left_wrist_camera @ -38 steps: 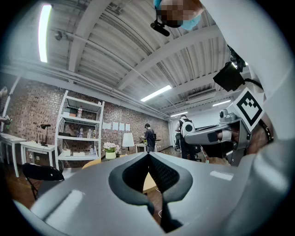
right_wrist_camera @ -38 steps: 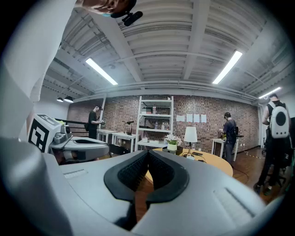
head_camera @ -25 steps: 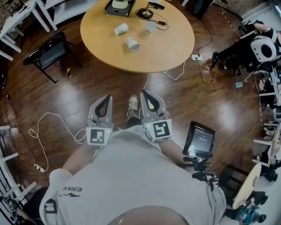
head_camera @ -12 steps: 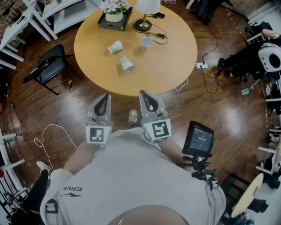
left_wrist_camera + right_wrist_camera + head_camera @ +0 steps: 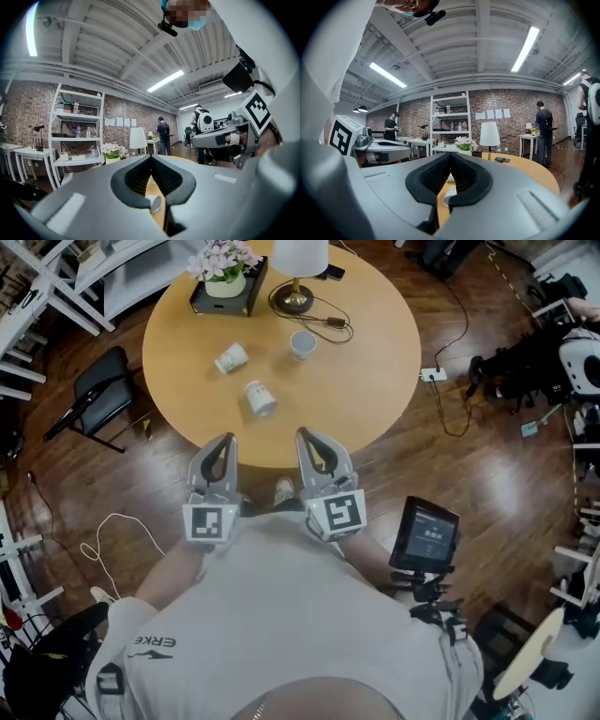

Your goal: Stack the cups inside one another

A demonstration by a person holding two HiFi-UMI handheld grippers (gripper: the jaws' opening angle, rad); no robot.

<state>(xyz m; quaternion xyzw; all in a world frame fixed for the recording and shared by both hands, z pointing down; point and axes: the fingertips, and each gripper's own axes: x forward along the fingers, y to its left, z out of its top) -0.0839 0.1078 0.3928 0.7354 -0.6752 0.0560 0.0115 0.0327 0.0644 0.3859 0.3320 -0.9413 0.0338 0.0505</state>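
Nothing is gripped yet, so I judge this the approach, before any stacking. The left tongs [image 5: 223,441] and right tongs [image 5: 307,435] are each pressed together and empty, with their tips at the near rim of the worktop [image 5: 375,362]. Nearest on it lies a cup [image 5: 260,397] on its side. A second cup [image 5: 231,358], also on its side, lies beyond to the left. A third cup [image 5: 302,344] stands upright farther off, and all three are apart. The next move calls for one pair of tongs to part and reach over the rim for the nearest cup. Both arms are held out from the chest side by side, with the tongs about level and pointing at the worktop.
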